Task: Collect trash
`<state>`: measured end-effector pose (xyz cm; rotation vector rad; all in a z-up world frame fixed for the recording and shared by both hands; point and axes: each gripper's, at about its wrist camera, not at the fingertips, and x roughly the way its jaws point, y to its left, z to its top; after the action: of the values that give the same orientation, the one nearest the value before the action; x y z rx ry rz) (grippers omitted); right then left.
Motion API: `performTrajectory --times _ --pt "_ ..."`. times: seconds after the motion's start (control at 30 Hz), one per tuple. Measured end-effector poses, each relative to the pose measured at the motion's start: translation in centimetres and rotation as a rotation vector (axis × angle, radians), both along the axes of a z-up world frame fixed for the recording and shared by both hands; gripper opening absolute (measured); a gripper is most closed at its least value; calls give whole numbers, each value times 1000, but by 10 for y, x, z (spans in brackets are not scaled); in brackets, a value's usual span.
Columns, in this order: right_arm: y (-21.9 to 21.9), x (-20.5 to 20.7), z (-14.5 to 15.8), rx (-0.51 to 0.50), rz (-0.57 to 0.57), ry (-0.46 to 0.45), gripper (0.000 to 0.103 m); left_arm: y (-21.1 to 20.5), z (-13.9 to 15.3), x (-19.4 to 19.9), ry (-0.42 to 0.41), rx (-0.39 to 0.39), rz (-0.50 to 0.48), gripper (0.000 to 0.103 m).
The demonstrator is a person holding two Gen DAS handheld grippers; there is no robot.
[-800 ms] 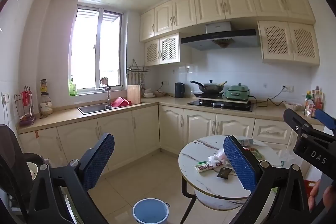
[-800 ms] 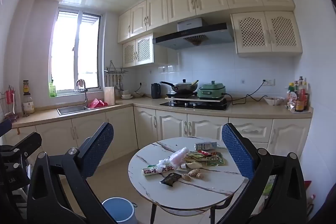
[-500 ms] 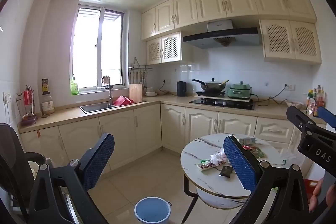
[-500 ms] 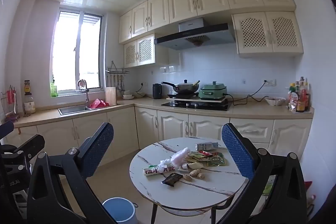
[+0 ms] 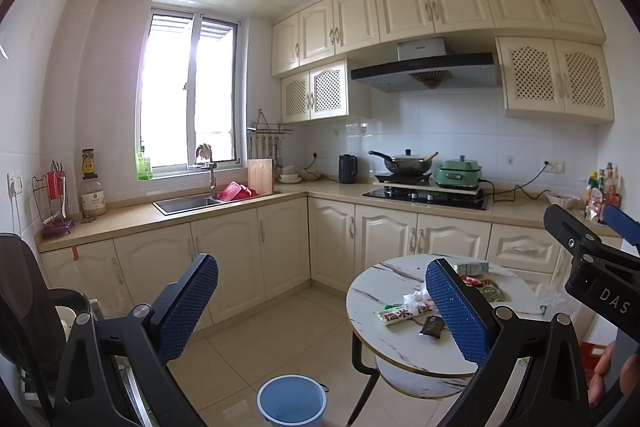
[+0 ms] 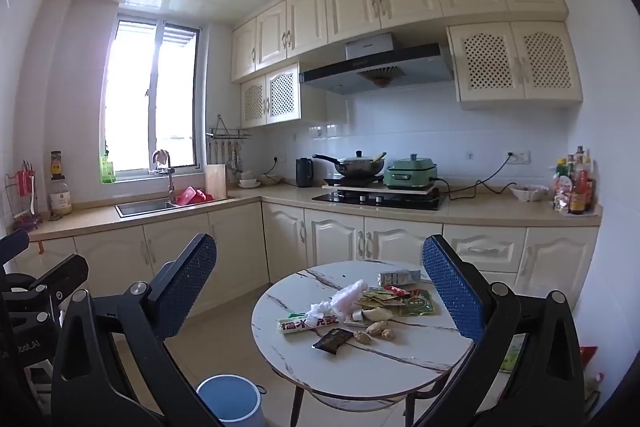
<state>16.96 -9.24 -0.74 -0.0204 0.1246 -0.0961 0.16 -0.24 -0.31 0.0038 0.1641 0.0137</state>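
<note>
Right tool (image 6: 320, 291), released and empty, faces the trash (image 6: 352, 311) at twelve o'clock on the tabletop (image 6: 400, 359), nearer than the left tool (image 5: 320, 311), also released.

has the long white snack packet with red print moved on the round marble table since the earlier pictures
No. The long white snack packet lies in the same spot beside the black sachet on the round marble table.

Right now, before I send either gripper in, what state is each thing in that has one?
left gripper: open, empty
right gripper: open, empty
blue bucket: upright on the floor, no lid
round table: littered with wrappers, nothing picked up yet
black wrapper: lying flat near the table's front
wall cabinets: doors closed
wok: lid on
</note>
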Motion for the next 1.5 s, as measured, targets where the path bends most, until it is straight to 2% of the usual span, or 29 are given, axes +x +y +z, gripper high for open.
performTrajectory --times 1.5 --pt "6 2 -5 0 33 8 103 2 3 -4 1 5 -1 102"
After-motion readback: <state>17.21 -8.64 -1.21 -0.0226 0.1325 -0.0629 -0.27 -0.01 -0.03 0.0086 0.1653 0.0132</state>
